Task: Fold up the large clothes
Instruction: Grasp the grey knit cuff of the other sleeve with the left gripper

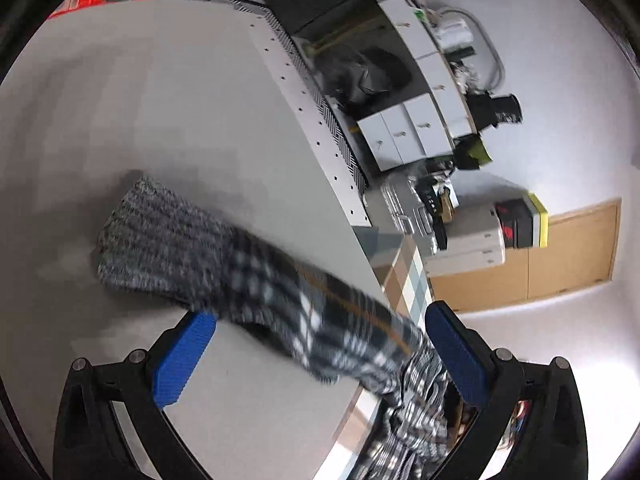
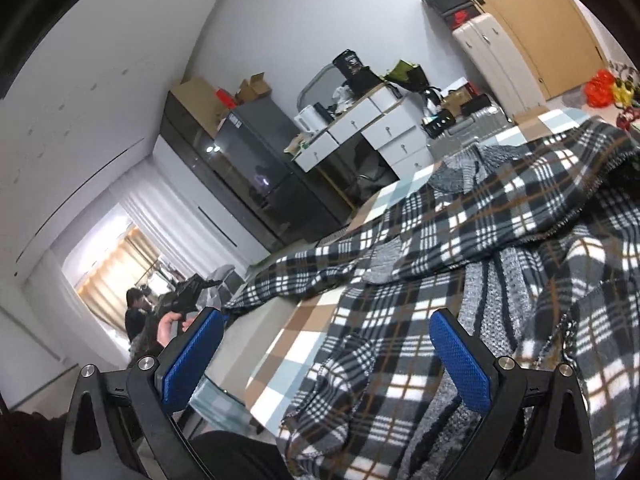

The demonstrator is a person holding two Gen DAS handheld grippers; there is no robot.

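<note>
A large plaid garment (image 2: 460,264), black, white and brown with grey knit trim, lies rumpled on a checked tablecloth (image 2: 296,344). In the left wrist view one sleeve (image 1: 280,280) with a grey knit cuff (image 1: 160,236) stretches out, blurred, across a grey surface (image 1: 160,100). My left gripper (image 1: 320,356) is open, its blue pads either side of the sleeve and not closed on it. My right gripper (image 2: 324,356) is open and empty above the garment's near part. My left gripper also shows in the right wrist view (image 2: 188,296), held in a hand at the sleeve's far end.
A white drawer desk (image 2: 360,128) with clutter, a dark cabinet (image 2: 248,172) and suitcases (image 2: 496,56) stand along the wall. A person (image 2: 136,312) stands far left. The table edge (image 2: 260,360) drops off on the left.
</note>
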